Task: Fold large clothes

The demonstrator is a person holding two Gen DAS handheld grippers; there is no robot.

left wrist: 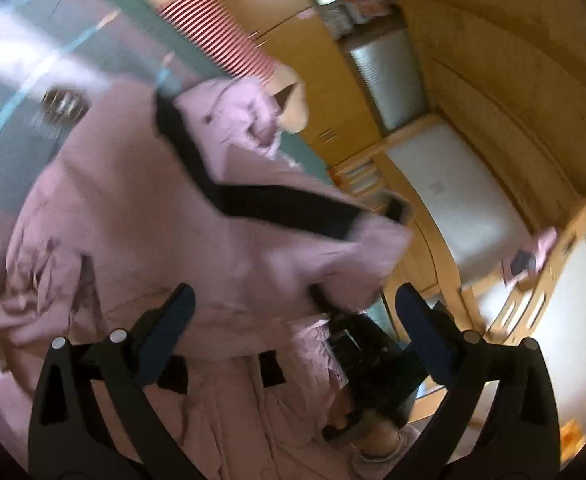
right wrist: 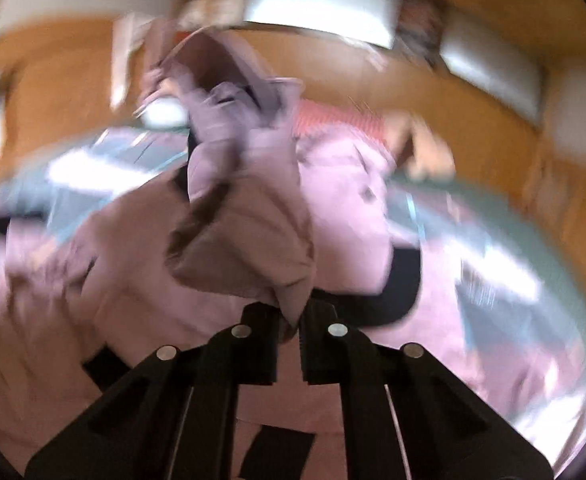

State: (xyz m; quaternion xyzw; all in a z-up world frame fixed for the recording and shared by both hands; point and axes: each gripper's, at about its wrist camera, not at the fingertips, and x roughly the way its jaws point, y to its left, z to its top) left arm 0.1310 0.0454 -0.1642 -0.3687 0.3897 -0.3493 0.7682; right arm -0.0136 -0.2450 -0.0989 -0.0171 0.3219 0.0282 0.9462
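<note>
The left claw (left wrist: 293,312) hangs with jaws apart above the pink jacket (left wrist: 125,208), heaped on the counter (left wrist: 21,32), so nothing steadies that side. The right claw (right wrist: 291,332) is clamped on a lifted fold; that thin pinch could slip, or the lift could drag the heap askew.

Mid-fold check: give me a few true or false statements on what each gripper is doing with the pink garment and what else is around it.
1. The right gripper is shut on a fold of the pink garment. True.
2. The left gripper is clamped on the garment. False: its fingers stand wide apart above the cloth, holding nothing.
3. The garment has black trim bands. True.
4. The garment lies on a bare wooden floor. False: it lies on a grey-green surface with pale blue lines.
5. A red-and-white striped cloth sits beyond the garment. True.
6. The garment is already folded into a neat flat square. False: it is bunched, with one part lifted by the right gripper.
</note>
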